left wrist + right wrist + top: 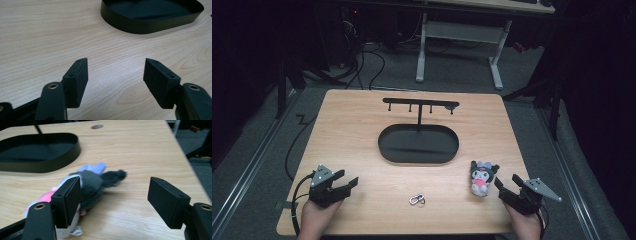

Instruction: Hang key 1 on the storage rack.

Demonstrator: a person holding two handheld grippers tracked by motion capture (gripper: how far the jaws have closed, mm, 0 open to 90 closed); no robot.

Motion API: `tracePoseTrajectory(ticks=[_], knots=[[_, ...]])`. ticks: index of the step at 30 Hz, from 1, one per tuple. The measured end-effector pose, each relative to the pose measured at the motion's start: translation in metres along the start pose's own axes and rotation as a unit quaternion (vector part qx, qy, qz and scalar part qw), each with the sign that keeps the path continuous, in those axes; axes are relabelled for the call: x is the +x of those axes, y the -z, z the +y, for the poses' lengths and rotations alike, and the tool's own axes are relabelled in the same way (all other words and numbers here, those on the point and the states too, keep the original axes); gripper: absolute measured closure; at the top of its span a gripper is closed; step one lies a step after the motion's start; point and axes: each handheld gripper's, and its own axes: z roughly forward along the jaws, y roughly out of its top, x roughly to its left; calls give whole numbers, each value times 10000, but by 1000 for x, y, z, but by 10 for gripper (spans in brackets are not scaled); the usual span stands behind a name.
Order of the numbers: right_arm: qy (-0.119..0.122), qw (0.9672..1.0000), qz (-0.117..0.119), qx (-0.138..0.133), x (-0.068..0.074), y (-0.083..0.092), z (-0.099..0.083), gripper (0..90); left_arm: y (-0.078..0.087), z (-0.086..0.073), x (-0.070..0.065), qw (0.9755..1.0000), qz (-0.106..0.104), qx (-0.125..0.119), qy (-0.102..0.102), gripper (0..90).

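A small plush toy (482, 178) with a dark head and pink body lies on the wooden table (362, 130) at the front right. My right gripper (507, 184) is open just right of it; in the right gripper view the plush toy (92, 185) lies partly behind the left jaw. My left gripper (346, 181) rests open at the front left, its jaws (115, 75) over bare wood. A black oval tray (418, 143) with a hook stand (420, 105) sits mid-table. A small metal clasp (416, 200) lies near the front edge.
The tray's wall (150, 25) shows ahead of the left gripper, and its rim (40, 165) ahead-left of the right gripper. A white-legged desk (462, 45) and cables stand on the floor behind the table. The table's right edge (190, 165) is close to the right gripper.
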Motion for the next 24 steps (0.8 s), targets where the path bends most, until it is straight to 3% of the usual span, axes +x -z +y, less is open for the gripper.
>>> tracePoseTrajectory(ticks=[8, 17, 18, 19, 20, 21, 22, 23, 24], knots=[[199, 9998, 98, -23, 9, 0, 1, 302, -2, -1, -3, 9999, 36, 44, -137, 371], [148, 9998, 122, 3, 5, 2, 1, 358, -7, -3, -5, 9998, 40, 118, -171, 380], [179, 9997, 135, 63, 4, 1, 2, 437, -7, -3, -5, 9998, 37, 120, -161, 394], [179, 9997, 135, 63, 4, 1, 2, 437, -7, -3, -5, 9998, 33, 114, -148, 394], [170, 9997, 120, 118, 4, 2, 2, 493, -7, -4, -4, 9999, 35, 104, -129, 397], [174, 9996, 131, 174, 4, 2, 2, 579, -7, -4, -4, 9999, 33, 94, -114, 398], [286, 9992, 105, 244, 5, 2, 3, 755, -6, -4, -3, 9999, 23, 89, -102, 409], [286, 9992, 105, 244, 5, 2, 3, 755, -6, -4, -3, 9999, 12, 88, -85, 409], [388, 9988, 78, 297, 6, 2, 4, 900, -6, -4, -2, 9999, 25, 133, -92, 423]])
